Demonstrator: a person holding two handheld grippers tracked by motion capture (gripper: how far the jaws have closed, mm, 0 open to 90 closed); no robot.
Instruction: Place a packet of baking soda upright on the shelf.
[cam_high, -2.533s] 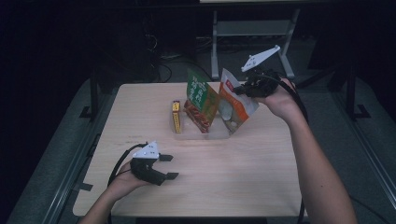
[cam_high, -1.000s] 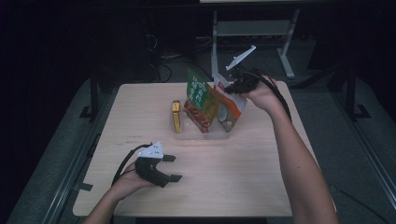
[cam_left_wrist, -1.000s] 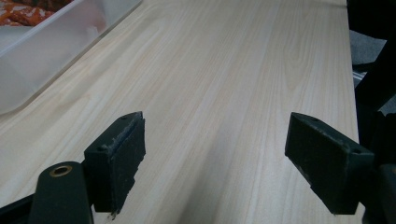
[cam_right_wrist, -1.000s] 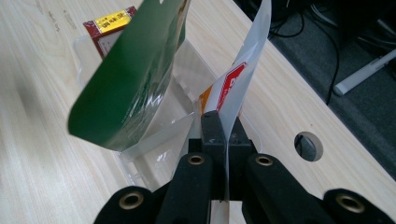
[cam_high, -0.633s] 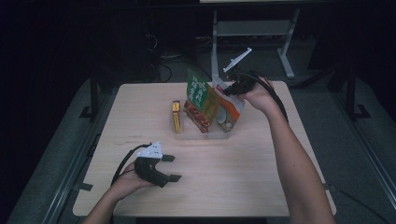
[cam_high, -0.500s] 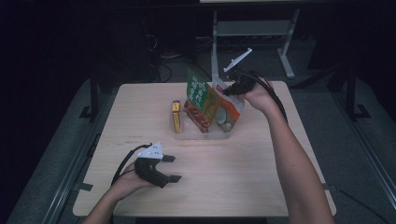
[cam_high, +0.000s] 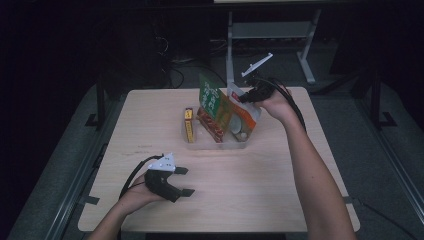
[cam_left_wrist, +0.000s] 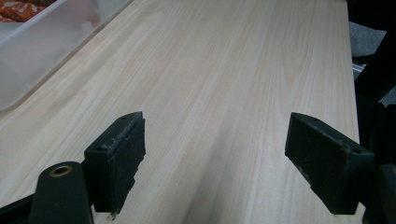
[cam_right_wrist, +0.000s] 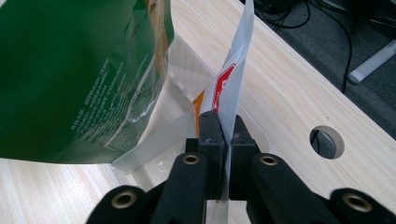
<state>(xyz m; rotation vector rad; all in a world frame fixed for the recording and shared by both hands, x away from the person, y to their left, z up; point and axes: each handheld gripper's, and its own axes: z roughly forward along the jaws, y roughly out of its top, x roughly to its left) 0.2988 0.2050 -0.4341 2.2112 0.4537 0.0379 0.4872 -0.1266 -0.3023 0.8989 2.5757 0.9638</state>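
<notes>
My right gripper (cam_high: 242, 98) is shut on the top edge of a white and orange pouch (cam_high: 243, 118), which stands tilted in a clear plastic bin (cam_high: 220, 144) at the table's middle back. In the right gripper view the jaws (cam_right_wrist: 223, 140) pinch the thin pouch edge (cam_right_wrist: 232, 88), with a green pouch (cam_right_wrist: 79, 70) close on the left. The green pouch (cam_high: 212, 97) leans upright in the same bin, over a red-patterned pack (cam_high: 212, 126). My left gripper (cam_high: 184, 181) rests open on the table at the front left, its jaws (cam_left_wrist: 215, 172) wide apart over bare wood.
A yellow box (cam_high: 189, 125) stands at the bin's left end. The bin's corner (cam_left_wrist: 42, 51) lies far left of the left jaws. A round cable hole (cam_right_wrist: 327, 141) is cut in the tabletop near the right gripper. Dark floor, cables and a metal stand lie behind the table.
Over the frames the right gripper carried the white and orange pouch left and down into the bin beside the green pouch. The left gripper has stayed put.
</notes>
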